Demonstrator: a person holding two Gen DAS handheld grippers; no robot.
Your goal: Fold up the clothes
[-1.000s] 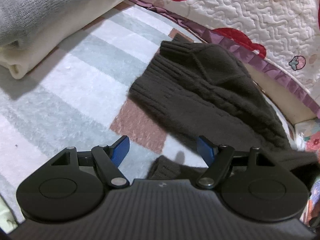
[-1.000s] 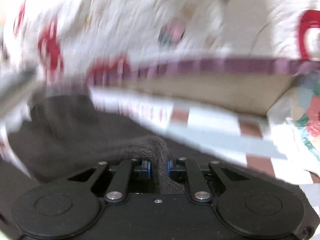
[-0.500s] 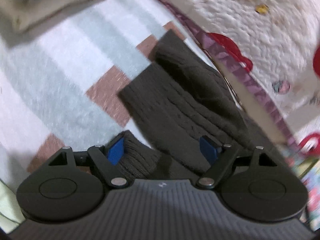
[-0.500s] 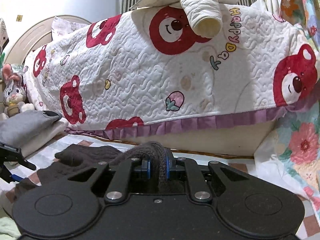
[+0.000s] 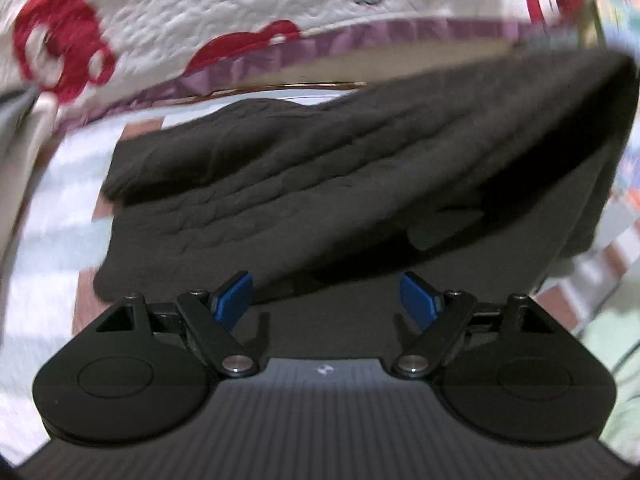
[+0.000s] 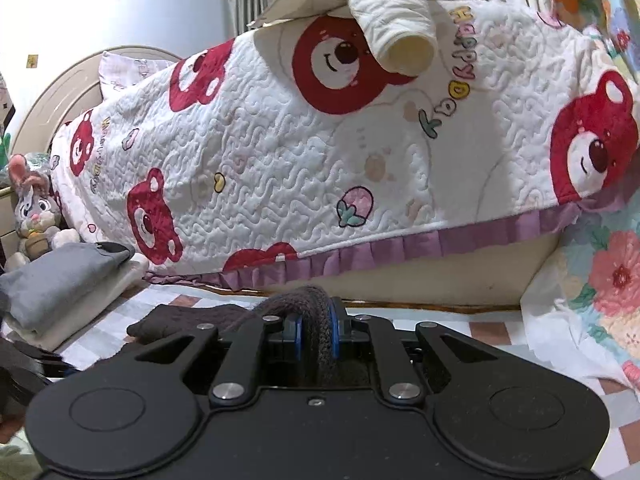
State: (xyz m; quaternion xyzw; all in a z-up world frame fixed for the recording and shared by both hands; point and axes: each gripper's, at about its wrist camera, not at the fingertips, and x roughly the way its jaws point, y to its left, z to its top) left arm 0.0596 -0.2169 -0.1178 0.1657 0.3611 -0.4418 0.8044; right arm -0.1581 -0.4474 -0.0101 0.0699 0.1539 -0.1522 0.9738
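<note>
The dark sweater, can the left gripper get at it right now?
Probably yes. The left gripper is open with the dark sweater spread right before its fingers and nothing between, while the right gripper already pinches another part.

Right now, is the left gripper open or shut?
Open. The left gripper has its blue pads spread wide, gripping nothing, above the dark sweater.

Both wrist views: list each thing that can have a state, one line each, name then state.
left tool: open, empty, over the sweater.
right tool: shut on a fold of sweater.
dark knit sweater: partly lifted, its right side raised off the checked mat.
grey garment: folded, stacked on a cream one.
</note>
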